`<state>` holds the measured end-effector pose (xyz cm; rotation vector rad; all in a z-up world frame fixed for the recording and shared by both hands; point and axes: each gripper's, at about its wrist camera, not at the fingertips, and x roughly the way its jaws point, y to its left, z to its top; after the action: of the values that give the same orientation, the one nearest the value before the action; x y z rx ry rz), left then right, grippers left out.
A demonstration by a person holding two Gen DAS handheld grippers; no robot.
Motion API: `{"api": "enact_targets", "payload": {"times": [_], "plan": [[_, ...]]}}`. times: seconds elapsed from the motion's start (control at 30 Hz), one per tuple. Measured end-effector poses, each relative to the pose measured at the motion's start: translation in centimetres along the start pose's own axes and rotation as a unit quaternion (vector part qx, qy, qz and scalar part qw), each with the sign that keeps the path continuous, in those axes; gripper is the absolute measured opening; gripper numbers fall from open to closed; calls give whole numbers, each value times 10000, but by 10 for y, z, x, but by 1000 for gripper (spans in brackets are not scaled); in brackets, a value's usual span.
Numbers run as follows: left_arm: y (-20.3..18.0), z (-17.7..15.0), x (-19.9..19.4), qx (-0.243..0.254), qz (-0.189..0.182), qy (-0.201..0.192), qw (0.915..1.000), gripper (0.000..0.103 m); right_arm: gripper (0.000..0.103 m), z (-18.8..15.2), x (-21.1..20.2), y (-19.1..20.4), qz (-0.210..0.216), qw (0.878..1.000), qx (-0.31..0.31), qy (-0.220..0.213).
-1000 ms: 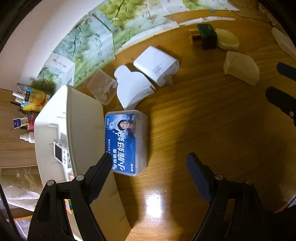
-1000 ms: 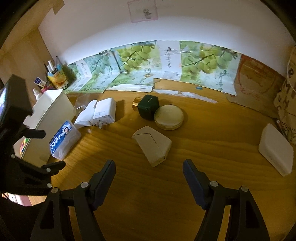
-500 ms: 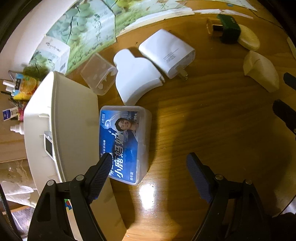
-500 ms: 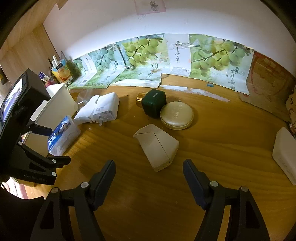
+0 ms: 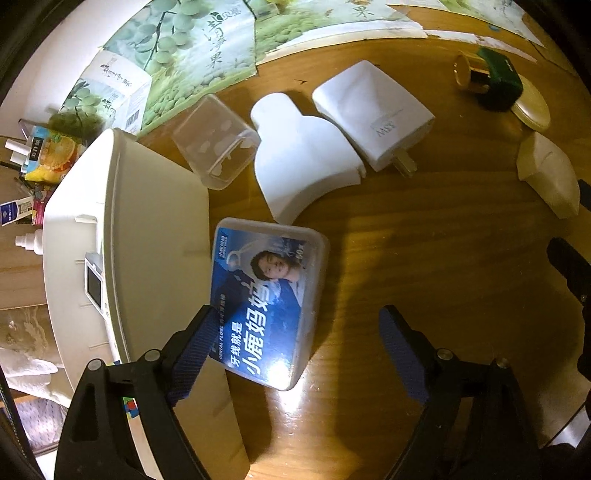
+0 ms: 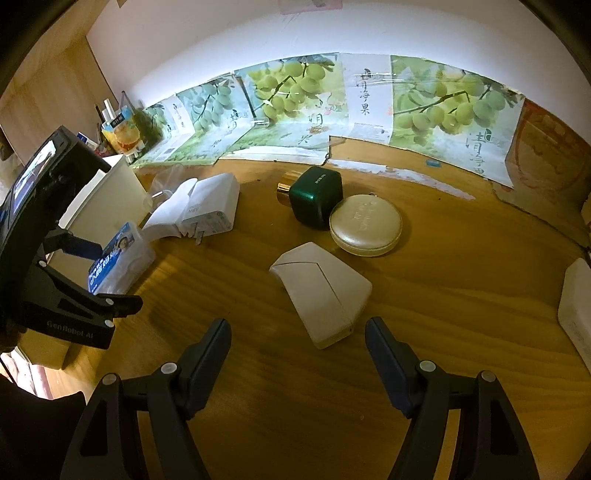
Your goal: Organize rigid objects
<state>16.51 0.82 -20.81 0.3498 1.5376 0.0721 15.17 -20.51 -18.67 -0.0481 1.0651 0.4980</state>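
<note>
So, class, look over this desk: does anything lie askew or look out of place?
Yes. The floss box lies skewed against the white bin, and the charger lies flat with its prongs sticking out sideways. Nothing looks spilled or broken.

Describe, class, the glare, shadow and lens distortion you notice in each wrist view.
Left wrist view: glare whitens the dental floss box corner and the wooden table; dark shadows trail rightward. Right wrist view: the white wall is brightly lit; fisheye bends the grape posters into an arc.

Dim warm overhead light, glare on the floss box (image 5: 266, 295), hard shadows, heavy fisheye vignetting.
</note>
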Motion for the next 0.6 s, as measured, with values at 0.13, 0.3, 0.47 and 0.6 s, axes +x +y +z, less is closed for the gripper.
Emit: {"api": "enact_targets", "payload": {"times": [0.13,0.3,0.47,0.6], "plan": [[15,5,6,-205,-24,42,9998,90,76,1,4,1,-43,10000,-11,39],[21,10,12,-174,-6,54,9998,91,76,2,7,2,-65,10000,-42,60],[20,13,18,-160,146,157,9996,91,75,3,10,4,-148,9998,-122,99],[20,17,23,-271,180,260,9991,92,71,4,12,3,-179,9997,-107,124]]}}
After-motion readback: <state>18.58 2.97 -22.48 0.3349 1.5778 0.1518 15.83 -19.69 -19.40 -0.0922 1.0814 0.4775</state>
